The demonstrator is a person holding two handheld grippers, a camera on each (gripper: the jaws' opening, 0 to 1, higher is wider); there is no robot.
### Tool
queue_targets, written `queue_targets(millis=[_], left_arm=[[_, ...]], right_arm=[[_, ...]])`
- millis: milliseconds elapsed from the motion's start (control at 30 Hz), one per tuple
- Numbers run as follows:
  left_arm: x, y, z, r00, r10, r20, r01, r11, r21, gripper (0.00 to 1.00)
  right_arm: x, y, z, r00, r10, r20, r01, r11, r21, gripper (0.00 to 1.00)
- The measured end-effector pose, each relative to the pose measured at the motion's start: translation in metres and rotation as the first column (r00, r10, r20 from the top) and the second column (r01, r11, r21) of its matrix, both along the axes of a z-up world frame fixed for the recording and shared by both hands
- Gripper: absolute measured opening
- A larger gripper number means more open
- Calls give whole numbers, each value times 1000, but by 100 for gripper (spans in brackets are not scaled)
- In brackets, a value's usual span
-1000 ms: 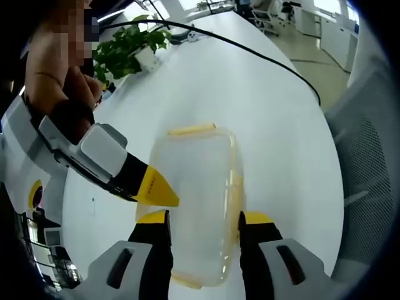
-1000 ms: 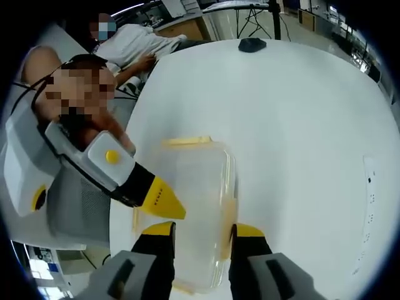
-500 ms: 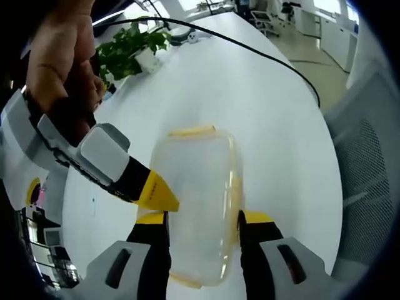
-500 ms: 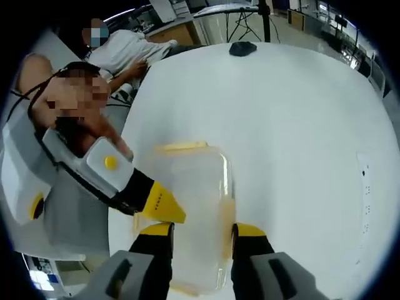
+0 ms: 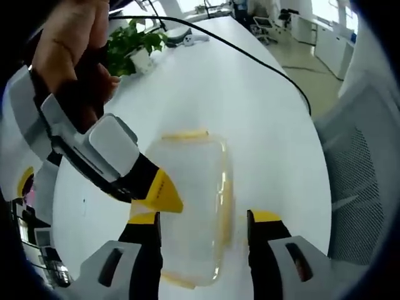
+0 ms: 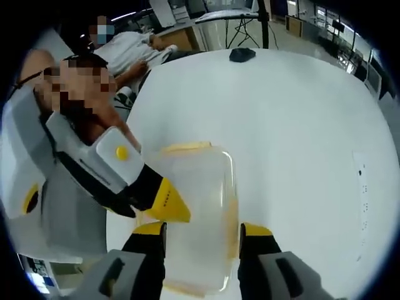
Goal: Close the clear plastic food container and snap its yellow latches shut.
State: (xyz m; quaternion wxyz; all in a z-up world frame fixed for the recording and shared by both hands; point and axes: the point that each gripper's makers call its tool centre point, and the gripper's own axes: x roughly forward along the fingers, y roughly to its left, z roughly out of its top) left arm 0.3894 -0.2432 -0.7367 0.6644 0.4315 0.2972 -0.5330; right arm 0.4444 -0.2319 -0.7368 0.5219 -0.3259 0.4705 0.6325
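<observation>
The clear plastic container (image 5: 187, 200) lies on the white table (image 5: 262, 112) with its lid on. A yellow latch (image 5: 184, 134) lines its far end and another (image 5: 225, 194) its right side. My left gripper (image 5: 203, 220) is open and straddles the near end, with a gap showing at the right jaw. From the left, the other gripper's yellow tip (image 5: 159, 194) rests on the container's left edge. In the right gripper view the container (image 6: 194, 212) sits between the jaws of my right gripper (image 6: 203, 230), which is open. A yellow tip (image 6: 167, 203) touches its left edge there too.
A potted plant (image 5: 134, 44) and a black cable (image 5: 250, 56) lie at the table's far end, with a mesh chair (image 5: 362, 187) on the right. In the right gripper view a black object (image 6: 242, 55) sits far off, and a seated person (image 6: 134, 47) is beyond the table.
The jaws of both grippers have spread wider around the container. Both cameras shifted slightly, and the other gripper looms larger on the left of each view.
</observation>
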Motion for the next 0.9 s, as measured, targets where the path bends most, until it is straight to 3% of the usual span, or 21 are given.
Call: queue_targets(millis=[300, 467, 900], left_arm=[[-7, 0, 3, 999, -18, -47, 19, 1000, 17, 54], [-2, 1, 5, 999, -5, -53, 6, 1000, 15, 59], [7, 9, 9, 997, 32, -74, -32, 999, 1, 69]], right_arm=[[-2, -13, 1, 999, 6, 47, -5, 1000, -17, 47], [-3, -17, 3, 999, -18, 51, 18, 1000, 3, 56], [-12, -33, 4, 995, -14, 97, 13, 1000, 9, 60]])
